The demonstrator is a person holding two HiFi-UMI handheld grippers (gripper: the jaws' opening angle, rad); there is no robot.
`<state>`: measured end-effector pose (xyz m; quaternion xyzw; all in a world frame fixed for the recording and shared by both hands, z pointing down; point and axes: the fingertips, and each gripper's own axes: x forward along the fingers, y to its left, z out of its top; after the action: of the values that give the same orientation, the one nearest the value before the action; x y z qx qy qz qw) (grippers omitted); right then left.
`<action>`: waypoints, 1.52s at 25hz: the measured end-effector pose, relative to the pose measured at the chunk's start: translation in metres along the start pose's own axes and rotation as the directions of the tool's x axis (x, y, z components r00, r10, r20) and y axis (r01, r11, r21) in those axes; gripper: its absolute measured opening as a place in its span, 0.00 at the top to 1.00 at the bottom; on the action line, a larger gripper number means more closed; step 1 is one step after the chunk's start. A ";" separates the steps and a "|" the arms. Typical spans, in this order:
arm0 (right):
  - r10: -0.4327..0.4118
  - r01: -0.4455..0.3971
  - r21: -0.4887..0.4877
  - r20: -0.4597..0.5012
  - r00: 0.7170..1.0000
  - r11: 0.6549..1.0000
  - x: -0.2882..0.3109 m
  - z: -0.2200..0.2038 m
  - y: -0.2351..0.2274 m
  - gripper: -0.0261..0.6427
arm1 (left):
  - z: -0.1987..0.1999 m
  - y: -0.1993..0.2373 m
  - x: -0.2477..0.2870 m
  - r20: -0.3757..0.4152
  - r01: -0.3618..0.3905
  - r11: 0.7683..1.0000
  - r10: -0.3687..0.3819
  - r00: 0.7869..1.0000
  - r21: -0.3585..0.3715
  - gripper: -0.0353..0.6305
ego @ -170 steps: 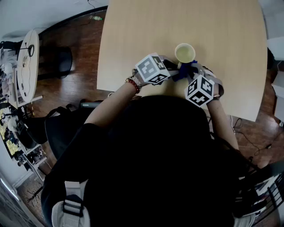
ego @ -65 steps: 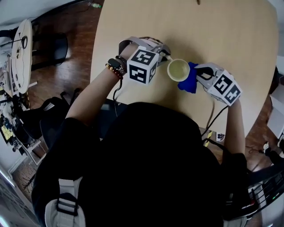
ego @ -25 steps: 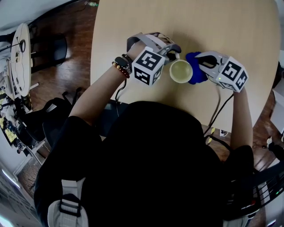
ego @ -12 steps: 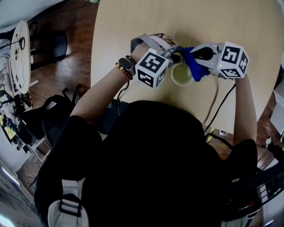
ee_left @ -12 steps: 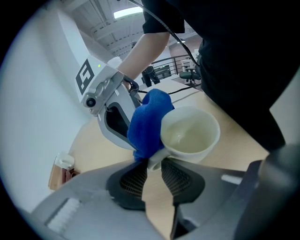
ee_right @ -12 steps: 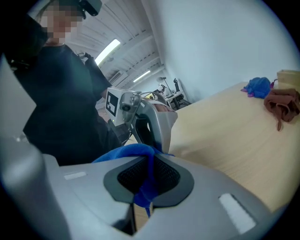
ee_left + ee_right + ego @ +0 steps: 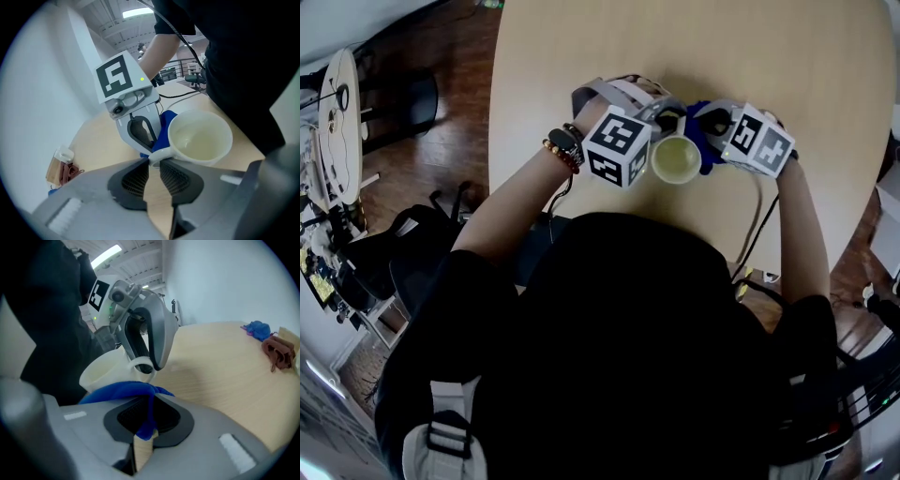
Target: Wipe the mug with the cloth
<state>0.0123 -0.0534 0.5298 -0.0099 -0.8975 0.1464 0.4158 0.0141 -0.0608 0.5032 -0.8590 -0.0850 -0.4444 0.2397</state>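
Note:
A cream mug (image 7: 675, 161) stands on the pale wooden table (image 7: 581, 56), near its front edge. My left gripper (image 7: 153, 161) reaches in from the left. Its jaws are closing, and their tips pinch the mug's handle (image 7: 156, 153). My right gripper (image 7: 149, 401) is shut on a blue cloth (image 7: 126, 392), which bunches against the mug's far right side (image 7: 705, 150). In the right gripper view the mug (image 7: 105, 369) lies just past the cloth, with the left gripper's fingers (image 7: 140, 341) above its handle.
A blue bundle (image 7: 257, 329) and a brown one (image 7: 276, 352) lie far across the table. A cable (image 7: 750, 234) runs off the table's front edge by my right arm. Dark wood floor and chairs lie to the left.
The right gripper carried the cloth from the mug's right side over its far rim and back closer to the mug. The left gripper stayed at the handle.

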 end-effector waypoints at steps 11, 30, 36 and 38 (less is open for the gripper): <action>-0.320 0.310 0.147 0.051 0.946 0.939 -0.035 -0.034 -0.002 0.70 | -0.057 -0.016 -0.026 -0.037 -0.134 0.917 0.130 0.991 -0.376 0.74; -0.790 0.696 0.413 0.481 0.382 0.588 -0.202 0.105 0.095 0.71 | 0.008 0.016 -0.253 0.198 -0.194 0.403 0.746 0.636 -0.894 0.81; -0.832 0.647 0.543 0.471 0.293 0.536 -0.216 0.090 0.098 0.71 | 0.016 0.011 -0.245 0.195 -0.184 0.413 0.719 0.667 -0.892 0.81; -0.841 0.657 0.544 0.460 0.286 0.522 -0.219 0.082 0.102 0.71 | 0.018 0.011 -0.247 0.193 -0.198 0.417 0.725 0.661 -0.887 0.81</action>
<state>0.0836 -0.0069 0.2891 0.5222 -0.8491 0.0358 0.0719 -0.1148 -0.0456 0.2926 -0.9413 0.3159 -0.0707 -0.0953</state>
